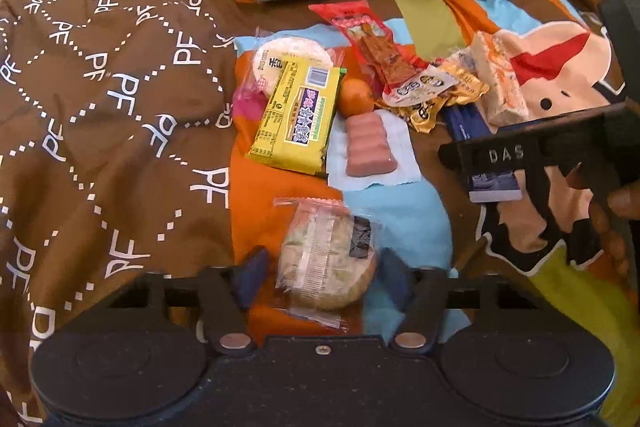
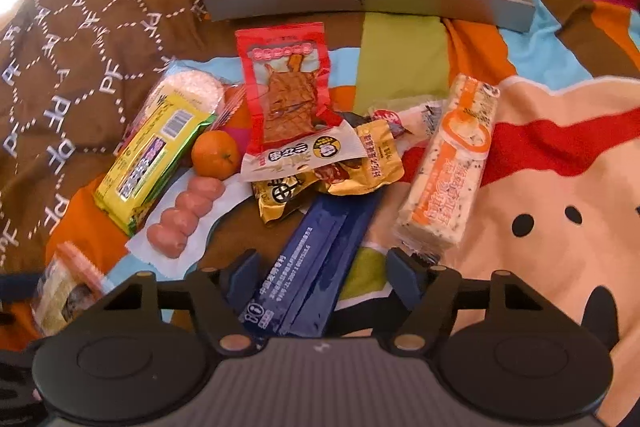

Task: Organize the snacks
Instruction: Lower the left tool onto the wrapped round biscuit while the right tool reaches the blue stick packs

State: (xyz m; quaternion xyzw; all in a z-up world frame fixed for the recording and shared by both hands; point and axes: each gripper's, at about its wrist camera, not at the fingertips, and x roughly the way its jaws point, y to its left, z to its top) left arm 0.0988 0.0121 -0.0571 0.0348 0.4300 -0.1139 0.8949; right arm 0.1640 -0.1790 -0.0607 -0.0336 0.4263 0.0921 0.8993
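Observation:
My left gripper [image 1: 323, 279] stands open, its jaws straddling a round pastry [image 1: 326, 259] in a clear wrapper on the bedspread. My right gripper [image 2: 324, 271] is open around the near end of dark blue sachets [image 2: 316, 267]. The snack pile beyond holds a yellow biscuit packet [image 1: 298, 119], a mandarin [image 2: 214, 155], pink sausage links [image 2: 186, 219], a red packet [image 2: 288, 91], gold packets [image 2: 360, 163] and an orange-white cracker bar [image 2: 452, 163]. A shallow grey tray [image 2: 368, 3] with a cartoon lining lies behind the pile with no snacks in it.
Everything rests on a soft, wrinkled bedspread, brown with "PF" letters [image 1: 100, 87] on the left and a colourful cartoon on the right. The right gripper's black body [image 1: 520, 155] and a person's fingers [image 1: 616, 223] fill the right of the left wrist view. Pink bedding lies beyond the tray.

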